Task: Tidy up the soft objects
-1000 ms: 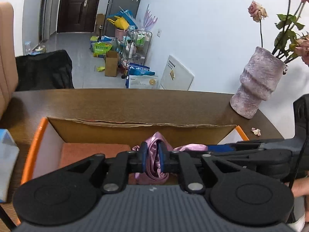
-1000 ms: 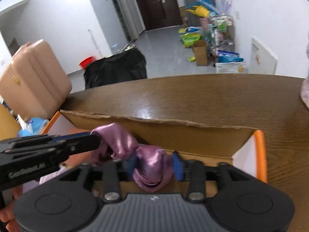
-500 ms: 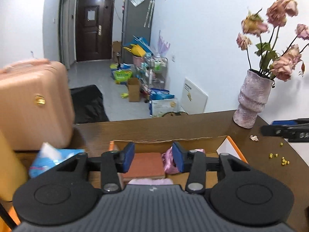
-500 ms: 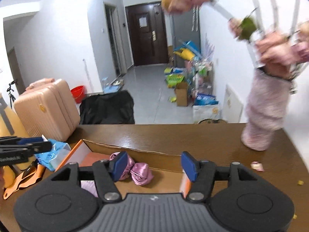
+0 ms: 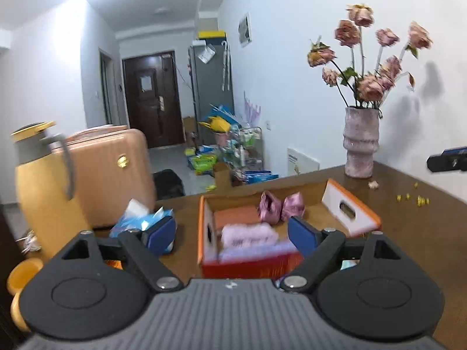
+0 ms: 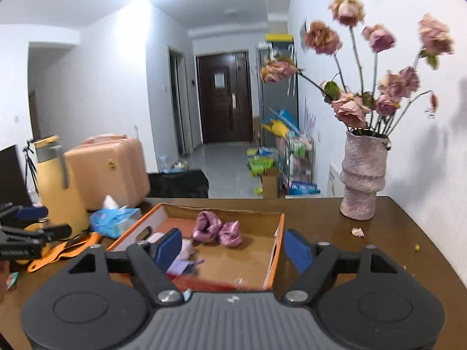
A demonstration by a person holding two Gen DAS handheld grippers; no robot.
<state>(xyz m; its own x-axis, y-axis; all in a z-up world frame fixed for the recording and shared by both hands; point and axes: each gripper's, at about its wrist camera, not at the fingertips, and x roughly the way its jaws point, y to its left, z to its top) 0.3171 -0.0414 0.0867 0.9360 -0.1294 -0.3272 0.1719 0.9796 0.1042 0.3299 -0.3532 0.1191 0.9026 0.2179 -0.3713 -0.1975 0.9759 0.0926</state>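
Note:
An orange cardboard box point(image 5: 201, 227) point(image 6: 274, 256) sits open on the brown table. A purple satin bow point(image 5: 280, 205) point(image 6: 217, 231) lies inside at the far side. A pink folded towel point(image 5: 248, 237) and an orange cloth point(image 5: 236, 214) lie in the box too. My left gripper point(image 5: 232, 237) is open and empty, held back above the box's near side. My right gripper point(image 6: 232, 249) is open and empty, also held back over the box. The left gripper's tip shows at the left of the right wrist view point(image 6: 29, 236).
A vase of dried roses point(image 5: 362, 143) point(image 6: 363, 180) stands at the table's far right, with petals and yellow crumbs point(image 5: 414, 199) near it. A blue tissue pack point(image 5: 140, 220) point(image 6: 113, 218), a yellow jug point(image 5: 43, 192) point(image 6: 58, 186) and orange straps point(image 6: 67, 248) lie left.
Both grippers let go of the purple bow, opened wide and pulled back and up. The bow now lies in the box.

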